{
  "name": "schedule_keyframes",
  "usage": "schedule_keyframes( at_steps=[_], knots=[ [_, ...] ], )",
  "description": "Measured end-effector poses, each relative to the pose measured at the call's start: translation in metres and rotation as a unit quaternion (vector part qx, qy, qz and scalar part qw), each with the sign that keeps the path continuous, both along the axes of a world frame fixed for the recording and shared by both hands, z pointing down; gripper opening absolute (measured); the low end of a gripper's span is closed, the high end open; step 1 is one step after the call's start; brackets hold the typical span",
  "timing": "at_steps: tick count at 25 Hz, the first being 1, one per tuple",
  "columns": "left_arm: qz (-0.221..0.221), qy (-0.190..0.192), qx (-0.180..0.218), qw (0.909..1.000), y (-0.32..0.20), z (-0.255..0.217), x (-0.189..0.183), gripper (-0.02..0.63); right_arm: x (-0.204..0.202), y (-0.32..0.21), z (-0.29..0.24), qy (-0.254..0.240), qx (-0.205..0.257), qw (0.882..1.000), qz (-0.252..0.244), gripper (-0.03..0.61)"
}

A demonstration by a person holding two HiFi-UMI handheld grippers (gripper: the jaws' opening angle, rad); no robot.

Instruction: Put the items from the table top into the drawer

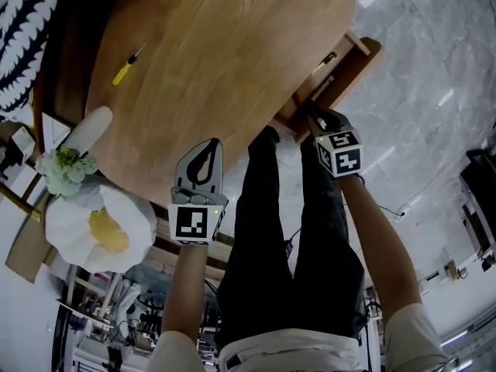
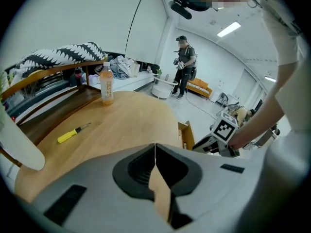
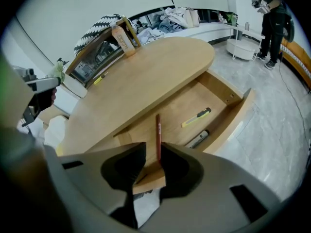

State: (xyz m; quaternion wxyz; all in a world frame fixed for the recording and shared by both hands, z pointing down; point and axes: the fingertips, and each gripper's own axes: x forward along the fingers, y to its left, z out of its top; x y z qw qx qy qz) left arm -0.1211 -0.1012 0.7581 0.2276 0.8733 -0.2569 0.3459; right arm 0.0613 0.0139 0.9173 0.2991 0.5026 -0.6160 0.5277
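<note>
A yellow-handled screwdriver (image 1: 124, 68) (image 2: 72, 134) lies on the round wooden table (image 1: 225, 60), far from both grippers. An orange drink bottle (image 2: 107, 84) (image 3: 124, 39) stands at the table's far edge. My left gripper (image 1: 198, 169) (image 2: 155, 147) hovers over the near table edge, shut and empty. My right gripper (image 1: 322, 122) (image 3: 153, 147) is over the pulled-out drawer (image 1: 353, 60) (image 3: 238, 118), its jaws a little apart. A red pencil (image 3: 158, 135) shows in that gap beside the right finger and is not pinched. A yellow-black utility knife (image 3: 197, 117) and a black marker (image 3: 198, 139) lie in the drawer.
A white vase with flowers (image 1: 66, 169) and a white bowl-shaped thing (image 1: 101, 227) stand left of the table. A striped cloth (image 1: 23, 22) hangs over a chair back. A person (image 2: 183, 64) stands far across the room. My own legs (image 1: 287, 239) are close to the drawer.
</note>
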Motion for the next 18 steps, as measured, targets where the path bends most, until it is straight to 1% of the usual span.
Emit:
schedule_keyframes(
  at_steps=[2,7,10,14,18],
  knots=[
    [0.012,-0.012,0.008,0.9998,-0.007,0.002,-0.007,0.021,-0.004,-0.001,-0.003,-0.004,-0.001,1.0,-0.004,0.107],
    [0.027,-0.034,0.023,0.9988,-0.031,0.007,-0.02,0.023,-0.014,-0.006,-0.017,-0.015,0.008,1.0,-0.021,0.071],
    [0.03,-0.045,0.028,0.9981,-0.053,0.009,-0.029,0.023,-0.02,-0.017,-0.029,-0.019,0.024,0.999,-0.03,0.041],
    [0.016,-0.052,0.03,0.9981,-0.088,0.007,-0.044,0.023,-0.035,-0.032,-0.045,-0.041,0.053,0.997,-0.045,0.021],
    [0.032,-0.067,0.047,0.9962,-0.119,0.006,-0.051,0.023,-0.055,-0.043,-0.056,-0.07,0.074,0.992,-0.076,0.02]
  ],
)
